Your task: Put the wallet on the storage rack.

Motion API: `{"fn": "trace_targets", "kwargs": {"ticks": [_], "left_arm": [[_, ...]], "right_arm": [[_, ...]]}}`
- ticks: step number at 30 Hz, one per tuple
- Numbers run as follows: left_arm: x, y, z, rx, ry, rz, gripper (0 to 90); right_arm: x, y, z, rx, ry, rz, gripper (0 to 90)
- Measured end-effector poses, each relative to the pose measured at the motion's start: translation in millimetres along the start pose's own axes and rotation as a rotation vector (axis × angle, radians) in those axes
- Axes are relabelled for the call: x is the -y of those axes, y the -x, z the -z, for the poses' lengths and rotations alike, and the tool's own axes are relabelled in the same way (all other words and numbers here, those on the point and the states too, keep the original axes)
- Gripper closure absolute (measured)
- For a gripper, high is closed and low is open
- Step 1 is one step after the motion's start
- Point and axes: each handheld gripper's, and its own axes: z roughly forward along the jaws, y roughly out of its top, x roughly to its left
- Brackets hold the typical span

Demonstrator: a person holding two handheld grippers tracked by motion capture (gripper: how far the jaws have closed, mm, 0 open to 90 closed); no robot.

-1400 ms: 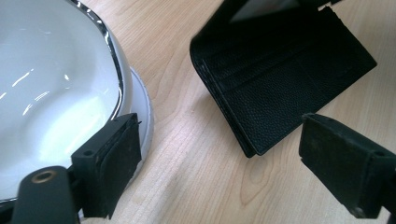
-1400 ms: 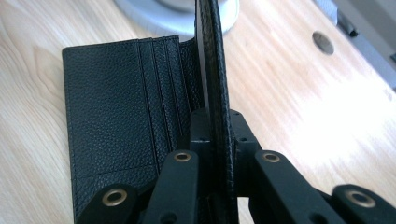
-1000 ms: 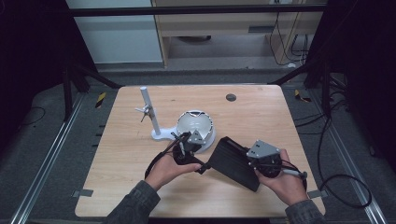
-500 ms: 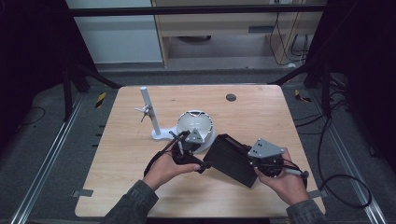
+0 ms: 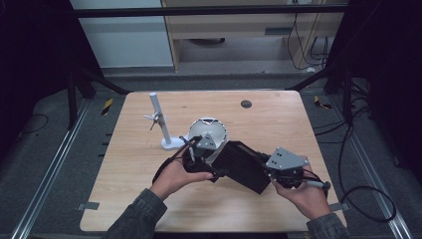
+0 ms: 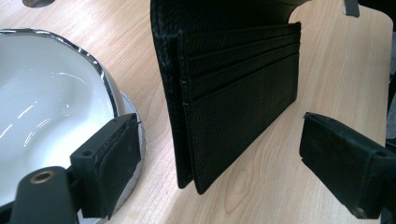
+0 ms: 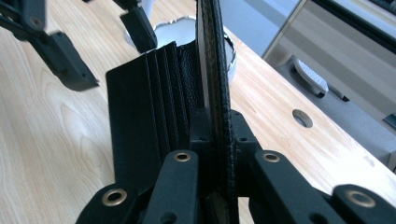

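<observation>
While our right gripper stays clamped on one flap of the long black leather wallet, our left gripper gapes, straddling its near edge beside the white chrome-rimmed bowl. Bare wooden table lies beyond; the wallet has slid slightly leftward.

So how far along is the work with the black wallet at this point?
Done: the right gripper is shut on one flap of the black wallet, holding it open so the card slots show. In hand: the left gripper is open, its jaws on either side of the slotted flap without touching it. Left: closing on that flap; the white bowl and white stand sit beside it.
</observation>
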Motion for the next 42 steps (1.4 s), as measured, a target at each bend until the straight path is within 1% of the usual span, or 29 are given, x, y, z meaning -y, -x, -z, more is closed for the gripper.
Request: {"fn": "trace_targets", "kwargs": {"ticks": [4,7,9,10,13,14,16,17,20,21,22,23,24,25,26,27,28,29,30,31,32,34,35,36,37,39,40,41,42], "left_arm": [[-2.9,-1.0,-0.6,0.007,0.001,-0.001,12.3],[-7.4,-1.5,-1.1,0.012,-0.004,-0.007,12.4],[-10.7,-2.2,-1.2,0.015,0.001,-0.003,12.8],[-13.9,-3.1,-1.3,0.021,0.008,-0.002,13.3],[-16.9,-4.1,-2.1,0.026,0.010,-0.002,15.2],[-19.4,-4.9,-3.4,0.037,0.007,-0.008,17.2],[-21.1,-5.7,-6.1,0.053,0.006,-0.003,19.2],[-21.1,-5.7,-6.1,0.053,0.006,-0.003,22.0],[-23.0,-8.2,-10.9,0.079,0.001,0.008,29.8],[-23.0,-8.2,-10.9,0.079,0.001,0.008,33.5],[-23.7,-8.0,-11.2,0.094,-0.001,0.008,38.7],[-23.7,-8.0,-11.2,0.094,-0.001,0.008,46.3],[-24.5,-7.5,-9.3,0.104,0.000,0.010,54.0],[-24.5,-7.5,-9.3,0.104,0.000,0.010,59.1],[-25.1,-7.5,-7.7,0.109,-0.008,0.015,59.1],[-25.5,-7.5,-6.0,0.117,-0.006,0.017,64.2],[-26.2,-7.6,-0.9,0.124,0.003,0.029,73.6],[-26.2,-7.6,-0.9,0.124,0.003,0.029,78.2],[-27.7,-6.4,4.6,0.095,0.009,0.031,79.0],[-27.7,-6.4,4.6,0.095,0.009,0.031,79.2],[-29.2,-4.7,6.3,0.075,-0.005,0.020,79.4],[-31.3,-3.3,10.0,0.060,-0.005,0.033,79.5],[-33.6,-3.1,13.5,0.043,-0.003,0.041,79.6],[-33.6,-3.1,13.5,0.043,-0.003,0.041,79.7],[-35.0,-3.3,15.4,0.034,0.000,0.042,79.7],[-41.6,-5.0,23.6,0.003,-0.009,0.037,79.7],[-44.3,-5.5,26.8,-0.008,-0.013,0.032,79.8],[-44.3,-5.5,26.8,-0.008,-0.013,0.032,79.8],[-47.1,-6.0,30.1,-0.016,-0.016,0.030,79.8]], "right_arm": [[-2.8,0.5,2.7,0.001,0.013,0.000,83.8],[-6.9,2.1,6.3,-0.004,0.033,0.000,83.7],[-8.0,2.4,7.3,-0.004,0.039,0.001,83.8],[-10.2,3.3,9.2,-0.006,0.052,0.002,83.7],[-12.9,4.1,11.1,-0.012,0.063,0.000,83.7],[-13.5,4.3,11.5,-0.011,0.065,0.003,83.7],[-14.4,4.5,12.1,-0.012,0.073,0.003,83.7],[-14.4,4.5,12.1,-0.012,0.073,0.003,83.7],[-15.1,4.5,12.5,-0.020,0.079,0.005,83.7],[-15.1,4.5,12.5,-0.020,0.079,0.005,83.7],[-14.8,3.9,12.4,-0.023,0.078,0.007,83.7],[-14.8,3.9,12.4,-0.023,0.078,0.007,83.7],[-14.1,3.5,12.0,-0.029,0.074,0.010,83.7],[-14.1,3.5,12.0,-0.029,0.074,0.010,83.7],[-13.5,3.2,11.6,-0.033,0.070,0.013,83.6],[-12.6,2.9,11.3,-0.035,0.069,0.015,83.5],[-10.3,2.5,10.5,-0.045,0.063,0.016,81.8],[-10.3,2.5,10.5,-0.045,0.063,0.016,81.8],[-7.4,1.6,9.3,-0.045,0.044,0.019,78.7],[-7.4,1.6,9.3,-0.045,0.044,0.019,78.7],[-4.2,0.6,7.0,-0.047,0.033,0.025,78.1],[-2.9,0.1,5.6,-0.054,0.029,0.022,77.2],[-1.5,-2.0,3.1,-0.055,0.024,0.023,74.7],[-1.5,-2.0,3.1,-0.055,0.024,0.023,74.7],[0.1,-4.8,-0.1,-0.059,0.015,0.020,67.9],[3.8,-8.4,-4.1,-0.075,-0.005,0.008,59.1],[6.9,-10.5,-5.9,-0.084,-0.012,0.001,56.1],[6.9,-10.5,-5.9,-0.084,-0.012,0.001,56.1],[10.8,-12.5,-7.8,-0.099,-0.022,-0.013,53.4]]}}
